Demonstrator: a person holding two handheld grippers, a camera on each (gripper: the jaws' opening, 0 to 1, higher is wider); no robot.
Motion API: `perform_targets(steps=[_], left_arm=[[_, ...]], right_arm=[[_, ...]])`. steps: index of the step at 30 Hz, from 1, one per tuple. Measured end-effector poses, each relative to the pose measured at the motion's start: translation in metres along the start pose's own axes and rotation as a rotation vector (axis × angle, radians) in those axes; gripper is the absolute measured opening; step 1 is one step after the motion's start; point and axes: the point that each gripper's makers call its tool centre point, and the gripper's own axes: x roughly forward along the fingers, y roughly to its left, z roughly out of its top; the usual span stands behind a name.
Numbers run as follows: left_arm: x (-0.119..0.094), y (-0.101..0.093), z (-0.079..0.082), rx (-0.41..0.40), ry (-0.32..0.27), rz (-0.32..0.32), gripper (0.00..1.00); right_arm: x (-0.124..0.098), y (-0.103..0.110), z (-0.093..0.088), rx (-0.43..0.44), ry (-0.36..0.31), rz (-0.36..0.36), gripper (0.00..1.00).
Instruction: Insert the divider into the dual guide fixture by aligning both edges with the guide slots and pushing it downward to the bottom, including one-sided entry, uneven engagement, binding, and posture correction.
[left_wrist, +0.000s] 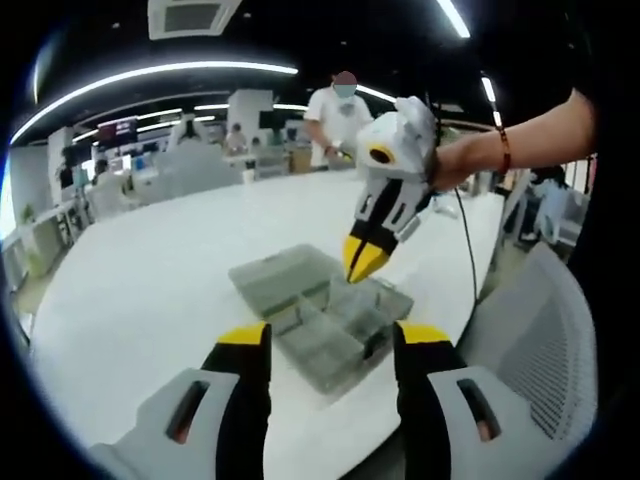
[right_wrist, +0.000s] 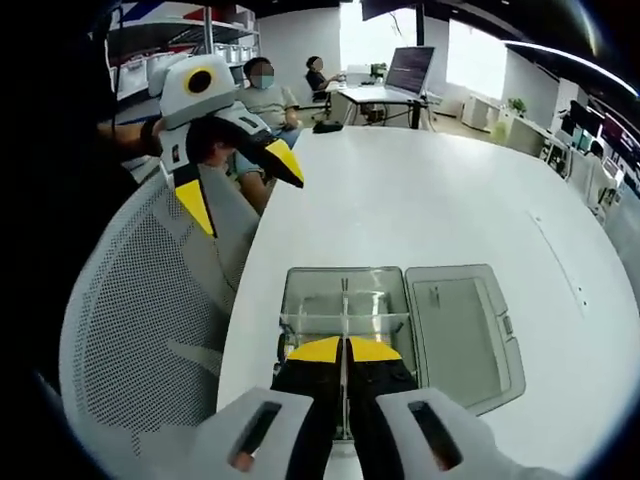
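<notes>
A clear plastic compartment box (right_wrist: 345, 295), the guide fixture, lies on the white table (right_wrist: 450, 200), its lid (right_wrist: 460, 325) open flat to one side. My right gripper (right_wrist: 344, 350) is shut on a thin clear divider (right_wrist: 344, 305), seen edge-on and standing upright across the box's middle between cross walls. In the left gripper view the right gripper (left_wrist: 362, 268) points steeply down into the box (left_wrist: 300, 285), and the divider is too clear to make out. My left gripper (left_wrist: 332, 340) is open and holds nothing, hovering short of the box. From the right gripper view it (right_wrist: 240, 182) hangs in the air beyond the table's edge.
A white mesh chair back (right_wrist: 140, 330) stands close to the table's edge by the box, and also appears in the left gripper view (left_wrist: 540, 340). People sit at the far end of the table near a monitor (right_wrist: 410, 68). A cable hangs from the right gripper (left_wrist: 466, 240).
</notes>
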Motion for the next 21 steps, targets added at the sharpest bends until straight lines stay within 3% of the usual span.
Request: perform_targets(steps=[21], left_arm=[[-0.0003,-0.0018,-0.0036,-0.003,0.005,0.001,0.48]], right_arm=[[-0.0027,0.0023,0.0021,0.027,-0.007,-0.008,0.00]])
